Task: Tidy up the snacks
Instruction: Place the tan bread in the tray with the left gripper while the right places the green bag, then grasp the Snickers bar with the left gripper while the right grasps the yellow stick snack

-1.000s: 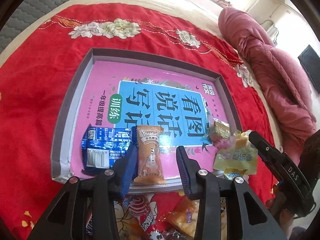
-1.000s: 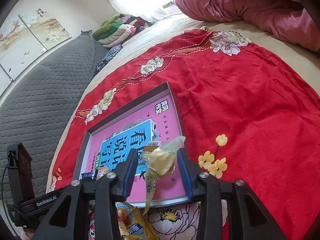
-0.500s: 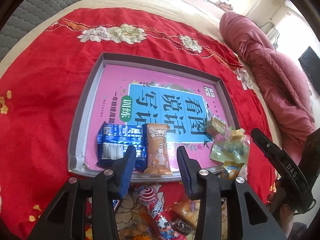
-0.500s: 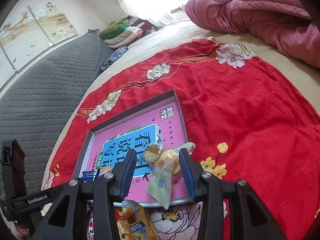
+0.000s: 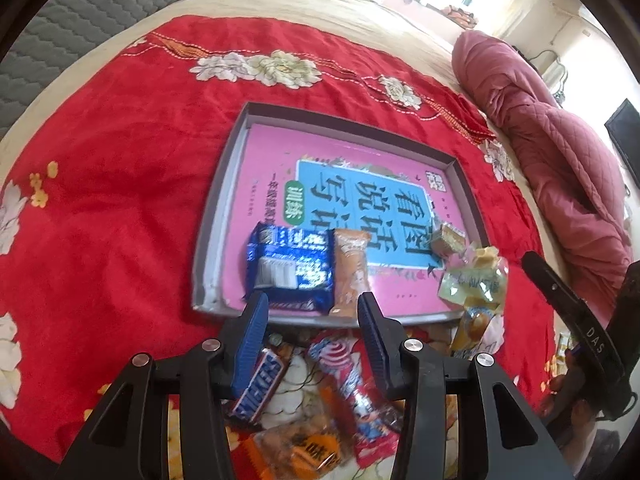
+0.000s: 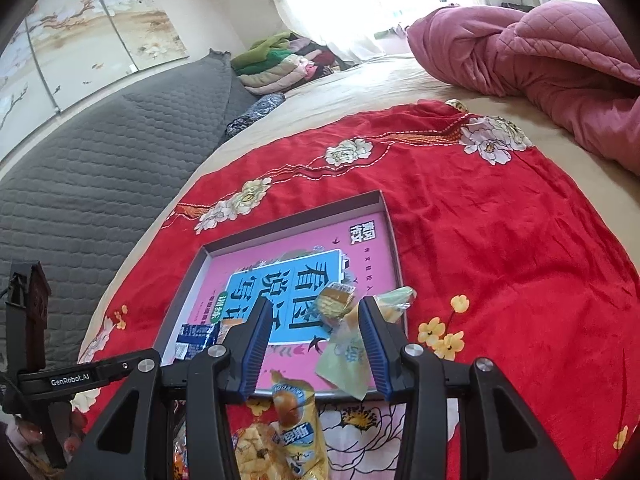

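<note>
A grey tray [image 5: 224, 208] [image 6: 180, 300] with a pink book in it lies on the red cloth. At its near edge lie a blue pack [image 5: 288, 268] [image 6: 192, 336] and an orange pack [image 5: 352, 268]. A small cake [image 5: 448, 236] [image 6: 334, 300] lies further right, and a pale green packet [image 5: 472, 284] [image 6: 344, 360] rests over the tray's near right corner. My left gripper [image 5: 310, 320] hangs just short of the tray, its jaws opening with nothing between them. My right gripper [image 6: 314, 340] is open above the green packet, which lies close to its right finger.
Loose snacks lie on the cloth below the grippers: a Snickers bar [image 5: 260, 380], a red and blue wrapper [image 5: 352, 384], an orange bag [image 5: 304, 448] and a yellow packet [image 6: 296, 432]. A pink quilt [image 5: 560, 160] is piled at the right and a grey padded cover [image 6: 80, 180] at the left.
My left gripper has drawn back from the orange pack and the tray, so the loose snacks now show beneath it. The green packet sits lower between my right gripper's fingers, over the tray corner.
</note>
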### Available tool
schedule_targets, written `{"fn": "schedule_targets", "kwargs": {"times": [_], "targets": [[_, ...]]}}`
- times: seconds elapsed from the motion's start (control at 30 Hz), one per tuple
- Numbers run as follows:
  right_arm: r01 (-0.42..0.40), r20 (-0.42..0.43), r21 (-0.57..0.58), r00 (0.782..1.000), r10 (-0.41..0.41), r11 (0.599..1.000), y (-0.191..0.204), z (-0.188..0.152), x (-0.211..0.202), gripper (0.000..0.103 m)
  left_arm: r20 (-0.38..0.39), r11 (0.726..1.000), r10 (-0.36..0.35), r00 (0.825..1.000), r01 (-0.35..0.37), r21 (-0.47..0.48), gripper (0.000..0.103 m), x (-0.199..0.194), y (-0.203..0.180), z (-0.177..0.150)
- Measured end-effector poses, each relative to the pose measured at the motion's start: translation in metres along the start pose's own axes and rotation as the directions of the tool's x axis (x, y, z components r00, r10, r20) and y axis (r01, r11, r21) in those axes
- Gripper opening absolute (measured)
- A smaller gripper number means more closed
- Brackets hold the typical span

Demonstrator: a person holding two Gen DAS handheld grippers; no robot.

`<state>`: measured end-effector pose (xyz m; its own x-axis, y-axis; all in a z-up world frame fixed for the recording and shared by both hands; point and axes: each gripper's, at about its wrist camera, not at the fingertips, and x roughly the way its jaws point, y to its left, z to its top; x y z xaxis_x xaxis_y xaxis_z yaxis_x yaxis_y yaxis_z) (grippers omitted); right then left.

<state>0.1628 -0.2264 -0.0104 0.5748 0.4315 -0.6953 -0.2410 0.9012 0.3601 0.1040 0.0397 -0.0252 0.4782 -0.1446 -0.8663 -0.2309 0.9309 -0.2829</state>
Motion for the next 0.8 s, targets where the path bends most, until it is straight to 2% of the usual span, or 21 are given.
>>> {"fn": "schedule_targets", "kwargs": {"times": [0.8], "targets": [[0.019,-0.074,-0.043,0.997,-0.022,0.999,0.010,-0.031,-0.010,0.045,-0.068,0.999,0.049,0.996,-0.049,0.004,0.048,-0.002,0.031,-0.029]]}}
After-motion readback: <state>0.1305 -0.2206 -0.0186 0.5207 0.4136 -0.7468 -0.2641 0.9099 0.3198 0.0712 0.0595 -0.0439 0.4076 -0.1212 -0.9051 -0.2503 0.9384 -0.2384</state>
